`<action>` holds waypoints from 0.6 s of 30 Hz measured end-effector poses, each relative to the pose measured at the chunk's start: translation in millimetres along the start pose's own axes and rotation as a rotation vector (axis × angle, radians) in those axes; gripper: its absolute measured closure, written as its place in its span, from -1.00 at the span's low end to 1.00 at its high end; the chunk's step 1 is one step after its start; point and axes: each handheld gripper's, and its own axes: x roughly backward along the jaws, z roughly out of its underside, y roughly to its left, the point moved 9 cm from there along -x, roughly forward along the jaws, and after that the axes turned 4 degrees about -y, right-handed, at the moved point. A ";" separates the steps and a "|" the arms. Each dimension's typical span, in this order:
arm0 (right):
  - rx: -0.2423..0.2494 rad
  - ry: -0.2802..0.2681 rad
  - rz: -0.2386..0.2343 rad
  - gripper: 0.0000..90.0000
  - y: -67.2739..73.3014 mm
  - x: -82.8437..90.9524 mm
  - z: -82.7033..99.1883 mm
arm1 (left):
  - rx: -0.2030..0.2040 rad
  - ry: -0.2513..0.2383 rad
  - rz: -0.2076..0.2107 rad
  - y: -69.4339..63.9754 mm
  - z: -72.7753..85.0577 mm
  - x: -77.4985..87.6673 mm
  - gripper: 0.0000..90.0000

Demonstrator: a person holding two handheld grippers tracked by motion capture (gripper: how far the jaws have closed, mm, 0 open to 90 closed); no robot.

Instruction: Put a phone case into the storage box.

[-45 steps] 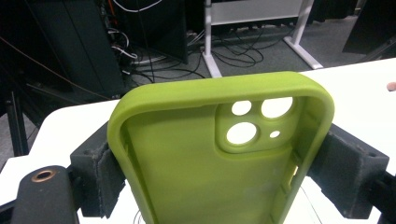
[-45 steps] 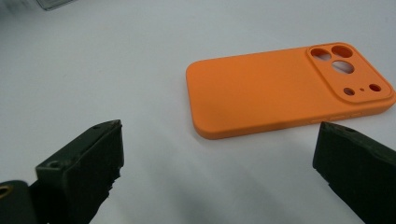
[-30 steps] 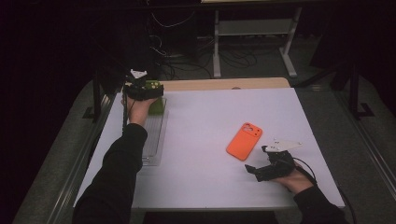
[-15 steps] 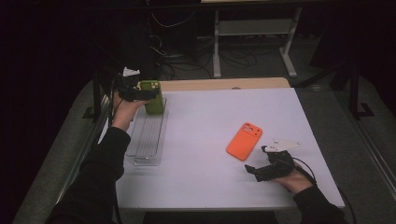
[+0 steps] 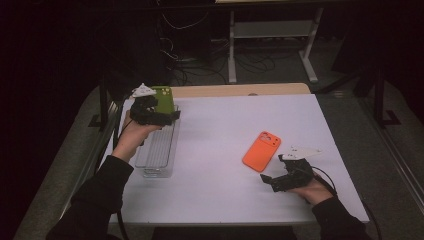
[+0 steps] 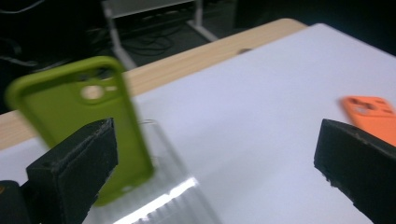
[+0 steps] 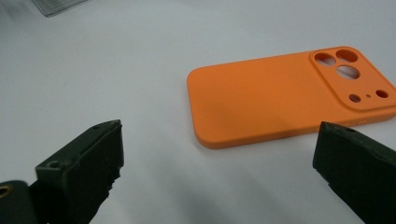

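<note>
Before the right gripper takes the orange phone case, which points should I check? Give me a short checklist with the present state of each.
1. Right gripper open: ok, its fingers stand wide apart.
2. Flat orange silicone phone case in front of the right gripper: ok, it lies flat on the white table, not between the fingers yet.
3. Nothing on or against the orange case: ok.
4. Left gripper free: ok, open, holding nothing.
5. Green silicone phone case settled: it stands tilted at the far end of the clear ribbed plastic tray; whether it is stable, cannot tell.
6. Room in the tray: ok, its near part looks free.
</note>
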 end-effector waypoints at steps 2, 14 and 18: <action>-0.011 0.008 0.000 -0.98 1.5 0.2 1.5 | -0.017 0.009 0.031 -11.9 1.8 1.6 -1.00; -0.010 0.007 -0.002 -0.98 -0.3 0.7 3.6 | -0.034 0.028 0.138 -59.4 11.3 -5.5 -1.00; -0.006 0.002 -0.005 -0.97 0.5 1.6 2.7 | -0.067 0.052 0.175 -78.8 19.1 -12.5 -1.00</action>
